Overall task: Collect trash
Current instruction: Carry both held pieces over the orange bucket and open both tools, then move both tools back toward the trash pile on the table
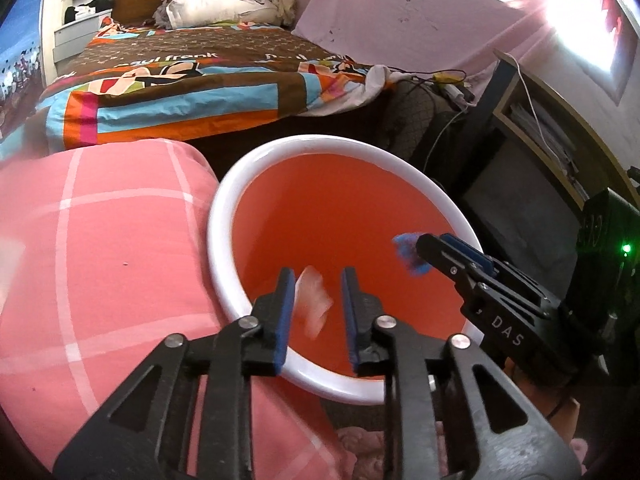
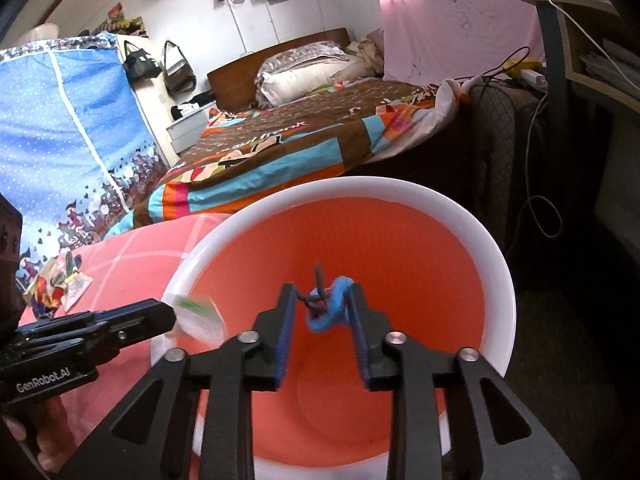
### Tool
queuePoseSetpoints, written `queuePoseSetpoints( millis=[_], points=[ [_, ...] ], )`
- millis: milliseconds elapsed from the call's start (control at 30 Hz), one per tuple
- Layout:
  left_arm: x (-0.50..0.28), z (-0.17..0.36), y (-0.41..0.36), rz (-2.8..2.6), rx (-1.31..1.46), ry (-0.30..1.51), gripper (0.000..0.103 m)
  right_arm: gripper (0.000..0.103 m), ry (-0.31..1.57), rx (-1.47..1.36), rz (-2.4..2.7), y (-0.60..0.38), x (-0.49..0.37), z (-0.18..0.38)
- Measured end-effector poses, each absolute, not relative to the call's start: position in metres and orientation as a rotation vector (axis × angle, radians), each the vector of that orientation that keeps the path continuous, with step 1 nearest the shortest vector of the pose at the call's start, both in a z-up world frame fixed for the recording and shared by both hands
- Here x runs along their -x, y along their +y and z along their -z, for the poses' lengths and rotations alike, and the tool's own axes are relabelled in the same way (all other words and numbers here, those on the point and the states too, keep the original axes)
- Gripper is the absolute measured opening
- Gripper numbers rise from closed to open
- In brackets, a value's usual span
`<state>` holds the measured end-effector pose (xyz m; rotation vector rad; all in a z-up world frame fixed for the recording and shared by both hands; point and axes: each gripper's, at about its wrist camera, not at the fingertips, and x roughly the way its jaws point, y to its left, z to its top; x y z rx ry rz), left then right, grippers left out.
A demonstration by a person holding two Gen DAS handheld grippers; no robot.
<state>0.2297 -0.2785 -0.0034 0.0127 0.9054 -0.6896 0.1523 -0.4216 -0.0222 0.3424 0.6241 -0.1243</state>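
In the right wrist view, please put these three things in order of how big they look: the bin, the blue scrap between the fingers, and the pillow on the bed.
1. Bin: by far the largest.
2. Pillow: it is far away, so it looks smaller.
3. Blue scrap: smallest.

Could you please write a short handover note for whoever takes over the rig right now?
Left gripper: fingers apart over the orange bin, a blurred pale scrap between them, apparently dropping.
Right gripper: fingers apart, blue twisted scrap between them above the bin.
Done: both pieces brought to the bin.
Left: more litter lies on the pink checked cover.
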Motion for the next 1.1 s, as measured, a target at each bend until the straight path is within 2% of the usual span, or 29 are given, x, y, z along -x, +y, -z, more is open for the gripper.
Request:
queuePoseSetpoints(
  millis=[133, 233, 433, 467, 533, 567, 600, 733, 767, 867, 1100],
  points=[
    [-0.23, 0.0, -0.27, 0.673, 0.004, 0.895, 0.035, 0.033, 0.622, -0.338, 0.128, -0.418, -0.154, 0.019],
    [-0.23, -0.004, -0.262, 0.658, 0.027, 0.881, 0.04, 0.043, 0.612, -0.336, 0.132, -0.416, -0.154, 0.016],
    [-0.224, -0.016, -0.244, 0.616, 0.046, 0.809, 0.052, 0.046, 0.571, -0.325, 0.129, -0.41, -0.154, 0.003],
    [-0.222, -0.02, -0.239, 0.604, 0.051, 0.788, 0.057, 0.048, 0.56, -0.321, 0.129, -0.408, -0.154, 0.001],
    [-0.216, -0.028, -0.226, 0.562, 0.058, 0.723, 0.064, 0.06, 0.525, -0.311, 0.125, -0.403, -0.154, -0.007],
    [-0.213, -0.032, -0.221, 0.545, 0.06, 0.697, 0.069, 0.073, 0.501, -0.306, 0.122, -0.4, -0.153, -0.011],
    [-0.209, -0.036, -0.213, 0.521, 0.063, 0.662, 0.076, 0.078, 0.47, -0.302, 0.117, -0.395, -0.152, -0.016],
    [-0.196, -0.05, -0.178, 0.428, 0.095, 0.529, 0.097, 0.083, 0.344, -0.266, 0.09, -0.375, -0.144, -0.035],
    [-0.193, -0.053, -0.17, 0.407, 0.105, 0.498, 0.103, 0.087, 0.312, -0.255, 0.081, -0.368, -0.142, -0.04],
    [-0.181, -0.061, -0.142, 0.318, 0.121, 0.391, 0.103, 0.103, 0.223, -0.23, 0.045, -0.35, -0.137, -0.05],
    [-0.157, -0.068, -0.087, 0.179, 0.105, 0.272, 0.103, 0.103, 0.064, -0.186, -0.066, -0.31, -0.13, -0.067]
  ],
)
